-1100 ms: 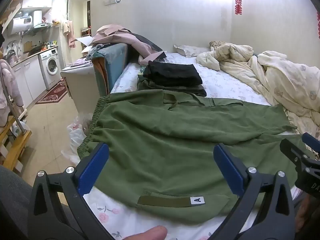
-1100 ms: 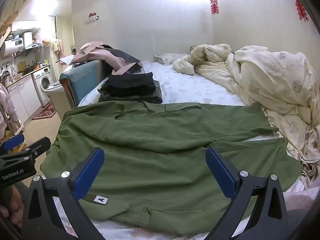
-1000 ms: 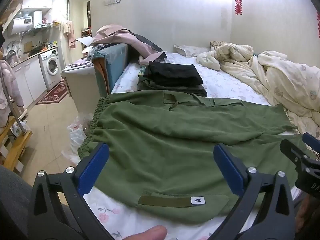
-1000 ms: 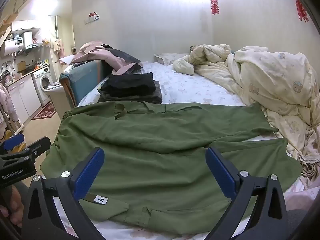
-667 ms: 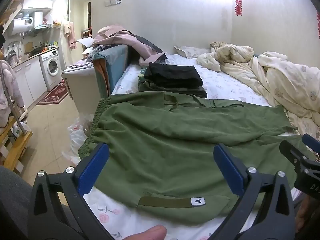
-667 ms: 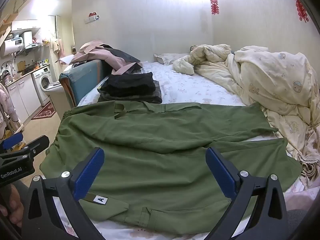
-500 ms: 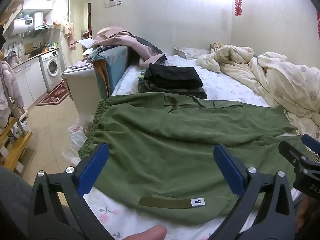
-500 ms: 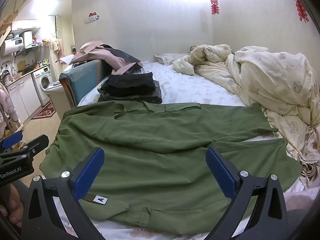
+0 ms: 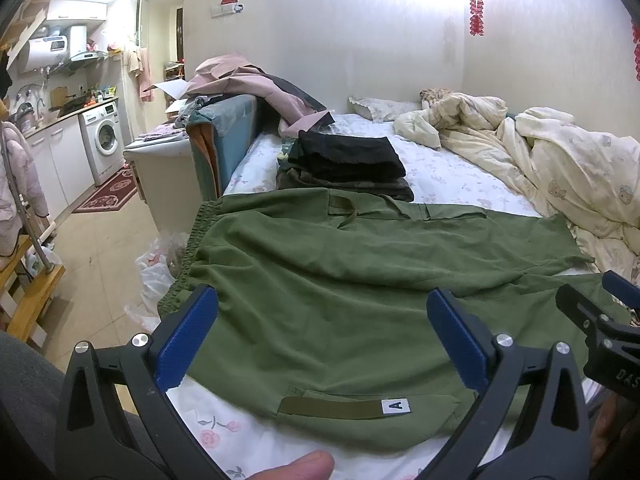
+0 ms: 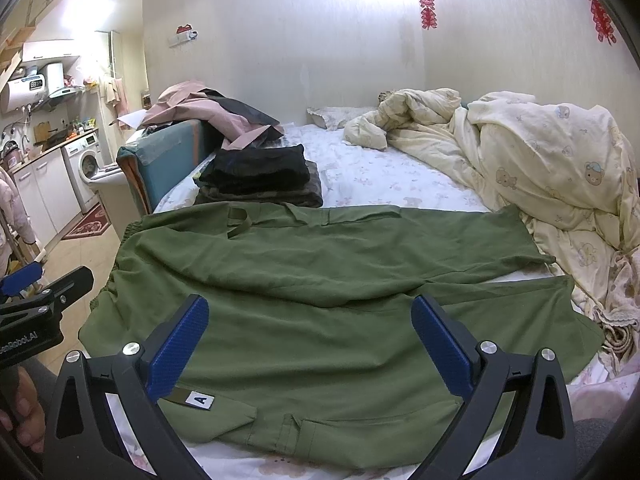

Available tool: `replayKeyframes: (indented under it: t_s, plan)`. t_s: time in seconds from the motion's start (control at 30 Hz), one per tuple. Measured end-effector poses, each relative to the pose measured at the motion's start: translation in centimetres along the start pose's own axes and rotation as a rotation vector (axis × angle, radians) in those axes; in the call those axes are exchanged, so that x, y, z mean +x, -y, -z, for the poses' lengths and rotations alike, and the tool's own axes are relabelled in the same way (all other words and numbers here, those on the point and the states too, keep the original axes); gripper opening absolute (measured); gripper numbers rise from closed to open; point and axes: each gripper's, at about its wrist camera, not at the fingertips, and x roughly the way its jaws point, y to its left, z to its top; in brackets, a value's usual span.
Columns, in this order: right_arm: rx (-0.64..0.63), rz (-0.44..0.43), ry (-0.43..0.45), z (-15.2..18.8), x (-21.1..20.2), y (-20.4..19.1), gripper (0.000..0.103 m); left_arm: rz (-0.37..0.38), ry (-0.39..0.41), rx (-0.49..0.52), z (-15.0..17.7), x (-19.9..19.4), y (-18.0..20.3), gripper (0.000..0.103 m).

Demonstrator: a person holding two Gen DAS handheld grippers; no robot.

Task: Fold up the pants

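Observation:
Olive green pants (image 9: pixel 340 280) (image 10: pixel 320 300) lie spread flat across the near end of the bed, waistband at the left, legs running right. A strap with a white "A" tag (image 9: pixel 395 405) (image 10: pixel 199 400) sits at their near edge. My left gripper (image 9: pixel 322 336) hovers open over the near left part of the pants, holding nothing. Over the near middle, my right gripper (image 10: pixel 308 338) is also open and empty. Each gripper shows at the edge of the other's view: the right gripper (image 9: pixel 600 320) and the left gripper (image 10: pixel 36 292).
A stack of folded dark clothes (image 9: pixel 344 164) (image 10: pixel 256 176) lies just beyond the pants. A rumpled cream duvet (image 10: pixel 540 152) fills the right side of the bed (image 10: pixel 392 176). Left of the bed stand a blue chair with piled clothes (image 9: pixel 232 120), a plastic bag (image 9: pixel 160 256) and the kitchen floor.
Almost nothing; the left wrist view has shifted very slightly, and both grippers stay open above the pants.

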Motion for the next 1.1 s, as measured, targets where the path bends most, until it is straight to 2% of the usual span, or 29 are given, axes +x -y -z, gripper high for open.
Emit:
replayKeyframes:
  t_s: [1.1]
  plan:
    - [0.001, 0.001, -0.006, -0.07, 0.09, 0.11, 0.103, -0.001, -0.001, -0.005, 0.13, -0.01, -0.04, 0.103]
